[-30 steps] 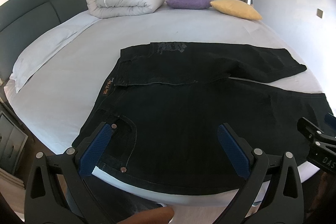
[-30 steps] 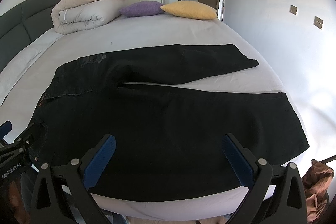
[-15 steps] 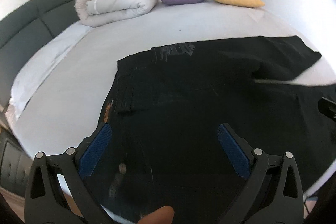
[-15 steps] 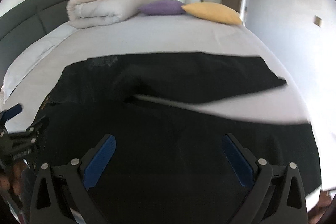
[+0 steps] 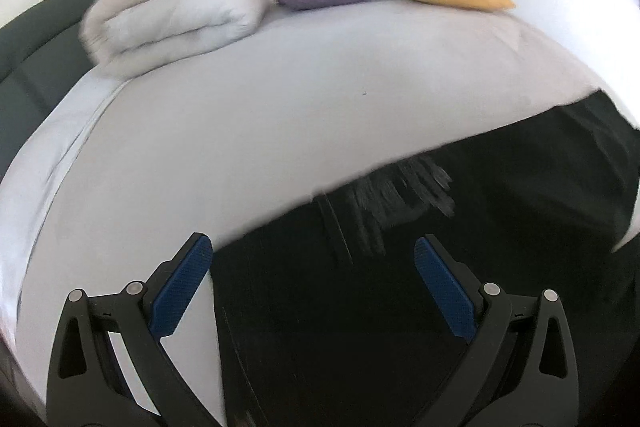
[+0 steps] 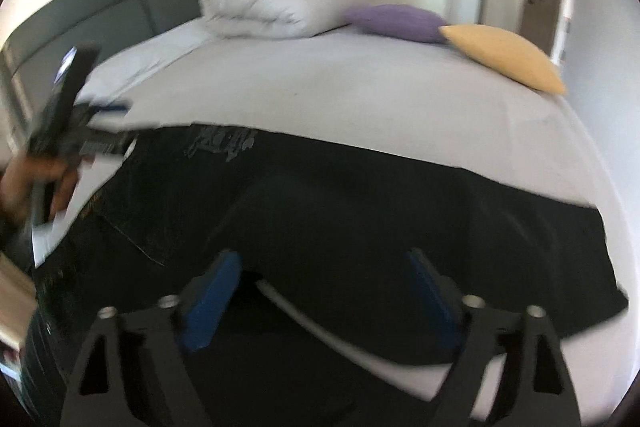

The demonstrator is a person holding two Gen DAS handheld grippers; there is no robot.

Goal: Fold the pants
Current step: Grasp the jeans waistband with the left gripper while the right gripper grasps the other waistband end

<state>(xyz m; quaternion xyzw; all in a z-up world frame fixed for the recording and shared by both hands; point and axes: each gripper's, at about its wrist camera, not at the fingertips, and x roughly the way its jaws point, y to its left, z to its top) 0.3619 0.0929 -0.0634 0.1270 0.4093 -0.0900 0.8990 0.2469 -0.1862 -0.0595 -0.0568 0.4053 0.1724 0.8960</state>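
We had swung both grippers in over the black pants (image 6: 360, 211), which lay spread flat on the bed (image 5: 280, 99), from the near edge toward the waistband end. Our left gripper (image 5: 312, 283) kept its fingers wide and empty; our right gripper (image 6: 320, 291) was closing, with nothing yet pinched. No fold had begun. The duvet (image 5: 180, 15) and two cushions sat well apart, nothing obstructing.

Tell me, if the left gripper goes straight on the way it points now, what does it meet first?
Most likely the black pants: the left gripper points down at their far edge by the waistband. Depth is unclear, so the sheet just beyond is possible.
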